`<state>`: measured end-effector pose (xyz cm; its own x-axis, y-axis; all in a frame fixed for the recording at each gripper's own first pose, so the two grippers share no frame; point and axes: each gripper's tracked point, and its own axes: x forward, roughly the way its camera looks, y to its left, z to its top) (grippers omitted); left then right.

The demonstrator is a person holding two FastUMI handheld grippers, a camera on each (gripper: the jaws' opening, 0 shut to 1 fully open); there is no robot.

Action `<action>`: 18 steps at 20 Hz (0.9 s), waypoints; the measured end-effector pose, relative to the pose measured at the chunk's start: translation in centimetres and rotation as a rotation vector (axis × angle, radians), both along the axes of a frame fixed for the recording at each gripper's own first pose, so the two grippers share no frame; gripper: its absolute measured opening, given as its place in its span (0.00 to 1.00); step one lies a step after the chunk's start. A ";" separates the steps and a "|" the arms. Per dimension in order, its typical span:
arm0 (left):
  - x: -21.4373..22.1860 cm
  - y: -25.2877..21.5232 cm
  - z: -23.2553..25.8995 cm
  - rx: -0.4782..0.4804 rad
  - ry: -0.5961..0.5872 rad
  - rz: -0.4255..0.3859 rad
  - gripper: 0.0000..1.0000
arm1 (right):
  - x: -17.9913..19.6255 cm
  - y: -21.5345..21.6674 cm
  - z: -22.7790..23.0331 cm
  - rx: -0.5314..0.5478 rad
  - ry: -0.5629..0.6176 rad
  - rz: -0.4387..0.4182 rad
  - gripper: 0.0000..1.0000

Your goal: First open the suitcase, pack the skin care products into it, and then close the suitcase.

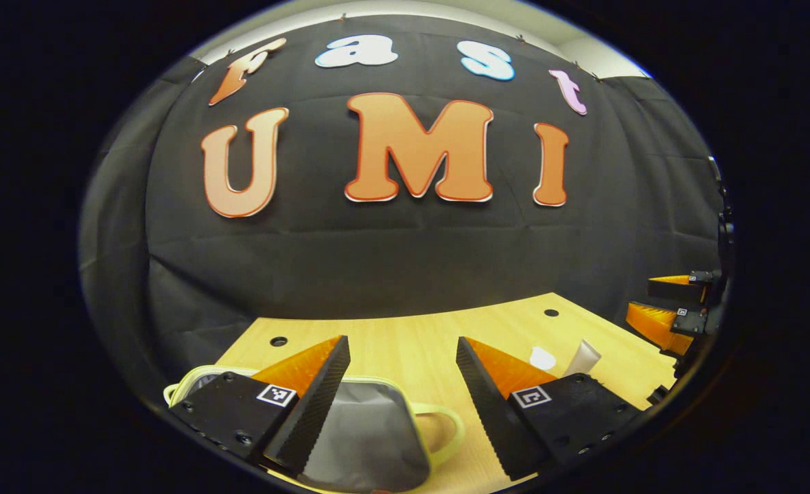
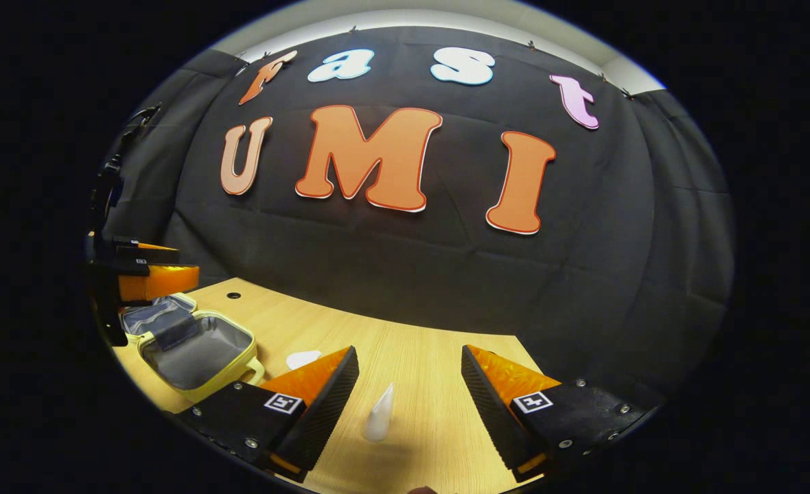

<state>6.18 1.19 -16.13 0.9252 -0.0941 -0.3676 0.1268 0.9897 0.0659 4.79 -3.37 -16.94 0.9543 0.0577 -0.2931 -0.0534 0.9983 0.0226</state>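
Fingers on both my grippers stand wide and hold nothing. My left gripper (image 1: 403, 384) hovers over the suitcase (image 1: 367, 432), which lies open on the desk (image 1: 412, 336), grey lining up. My right gripper (image 2: 410, 394) hangs above a white tube (image 2: 379, 415), with a small white jar (image 2: 303, 359) near it toward the case. I judge the tube light, soft and a bit slippery, so I would pinch its flat middle gently. The jar looks stiff; take it across its sides.
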 end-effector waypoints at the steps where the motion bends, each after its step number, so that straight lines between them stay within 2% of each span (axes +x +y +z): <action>1: -0.1 -1.2 -0.7 0.004 0.008 -0.016 0.98 | 0.0 -0.1 -0.3 0.005 0.004 0.004 0.96; 8: -0.8 -9.2 -7.0 0.025 0.091 -0.119 0.98 | -0.5 -0.9 -1.8 0.008 0.032 0.061 0.96; 18: -1.2 -14.3 -18.0 0.025 0.231 -0.185 0.98 | -1.6 -2.7 -4.8 -0.012 0.096 0.105 0.96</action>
<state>5.00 -13.15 -34.16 0.7846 -0.2418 -0.5709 0.3194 0.9469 0.0380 3.24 -6.05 -21.75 0.9109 0.1521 -0.3836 -0.1562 0.9875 0.0208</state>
